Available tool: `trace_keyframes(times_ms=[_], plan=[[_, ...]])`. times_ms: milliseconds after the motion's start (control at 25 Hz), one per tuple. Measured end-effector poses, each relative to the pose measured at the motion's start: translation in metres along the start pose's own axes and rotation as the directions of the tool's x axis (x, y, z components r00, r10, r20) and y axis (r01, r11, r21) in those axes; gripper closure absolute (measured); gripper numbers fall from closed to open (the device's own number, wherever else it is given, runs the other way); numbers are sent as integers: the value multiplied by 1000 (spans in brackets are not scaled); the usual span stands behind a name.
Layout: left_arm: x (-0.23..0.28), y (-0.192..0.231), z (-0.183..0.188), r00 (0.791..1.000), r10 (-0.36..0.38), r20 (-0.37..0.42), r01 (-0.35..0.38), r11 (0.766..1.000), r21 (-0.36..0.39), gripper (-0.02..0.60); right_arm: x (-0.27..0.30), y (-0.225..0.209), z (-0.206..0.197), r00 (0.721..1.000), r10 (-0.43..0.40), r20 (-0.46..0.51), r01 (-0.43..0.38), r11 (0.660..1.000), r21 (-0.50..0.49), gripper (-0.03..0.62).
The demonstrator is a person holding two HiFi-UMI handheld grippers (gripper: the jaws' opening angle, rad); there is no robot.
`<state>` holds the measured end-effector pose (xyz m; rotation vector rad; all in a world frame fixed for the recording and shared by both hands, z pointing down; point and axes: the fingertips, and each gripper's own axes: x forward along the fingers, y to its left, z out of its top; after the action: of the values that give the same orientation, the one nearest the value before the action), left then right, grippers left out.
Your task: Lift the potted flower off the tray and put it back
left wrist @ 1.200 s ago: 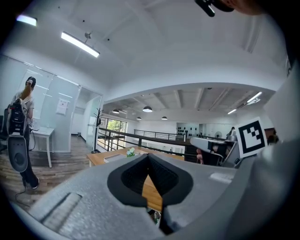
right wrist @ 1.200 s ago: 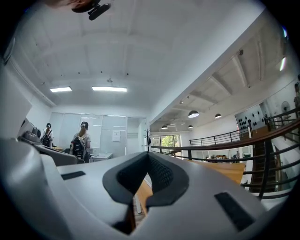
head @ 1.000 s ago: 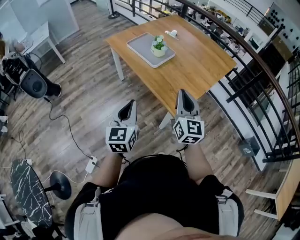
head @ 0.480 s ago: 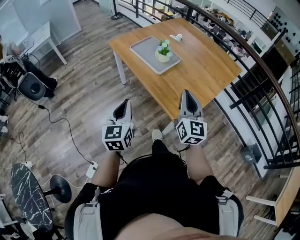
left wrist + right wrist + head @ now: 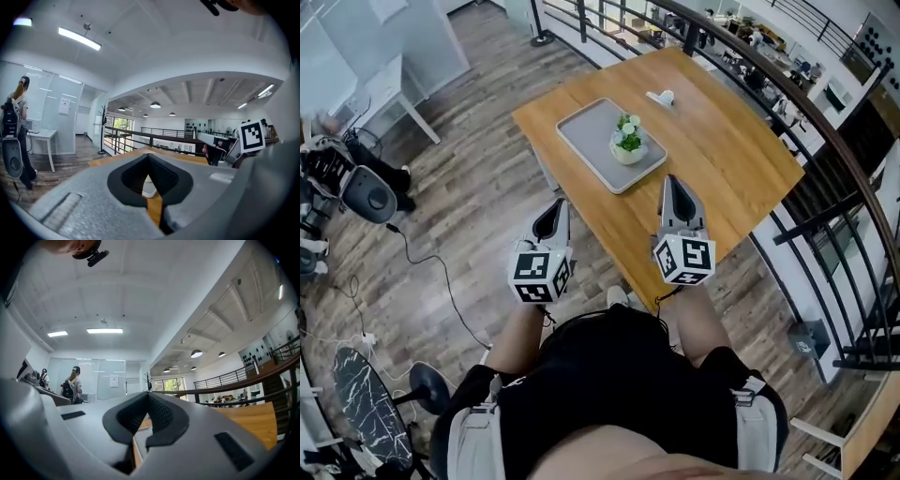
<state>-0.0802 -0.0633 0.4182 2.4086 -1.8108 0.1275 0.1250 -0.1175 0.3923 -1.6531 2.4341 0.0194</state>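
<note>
Flower pot (image 5: 628,150) stands on the gray tray (image 5: 586,131) on the tabletop (image 5: 722,159). Left gripper (image 5: 560,204) and right gripper (image 5: 671,181) hover short of the tray, fingers clenched on nothing.

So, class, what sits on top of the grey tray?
One potted flower, in a white pot, on the tray. The tray surface beneath the pot is covered.
</note>
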Motion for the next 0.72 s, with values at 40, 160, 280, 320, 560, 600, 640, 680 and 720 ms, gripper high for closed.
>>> trace_keyframes(times_ms=[40, 160, 280, 320, 560, 600, 640, 680, 720], plan=[[15, 0, 5, 1000, 2, 1, -2, 1000, 3, 566, 14, -9, 1, 1000, 7, 1, -7, 1000, 13, 597], [49, 4, 16, 1000, 7, -2, -7, 1000, -1, 566, 50, -24, 0, 999, 33, -13, -33, 999, 29, 597], [70, 12, 23, 1000, -6, -10, 6, 1000, 2, 566, 73, -22, 3, 999, 52, 3, -52, 999, -1, 597], [76, 16, 25, 1000, -16, -10, 16, 1000, 7, 566, 79, -19, 4, 998, 55, 16, -54, 998, -17, 597], [118, 26, 24, 994, -107, -36, 108, 993, 52, 566, 101, -27, -6, 1000, -18, 14, 19, 998, -55, 597], [122, 27, 25, 992, -118, -38, 120, 992, 48, 566, 100, -30, -8, 999, -36, 8, 36, 998, -52, 597], [125, 28, 26, 991, -128, -38, 130, 991, 41, 566, 101, -33, -10, 999, -50, 2, 50, 997, -52, 597], [128, 30, 26, 990, -137, -36, 139, 990, 34, 566, 103, -34, -12, 998, -59, -3, 59, 997, -54, 597], [131, 33, 26, 989, -145, -35, 146, 989, 29, 566, 105, -33, -14, 998, -64, -6, 64, 997, -53, 597]])
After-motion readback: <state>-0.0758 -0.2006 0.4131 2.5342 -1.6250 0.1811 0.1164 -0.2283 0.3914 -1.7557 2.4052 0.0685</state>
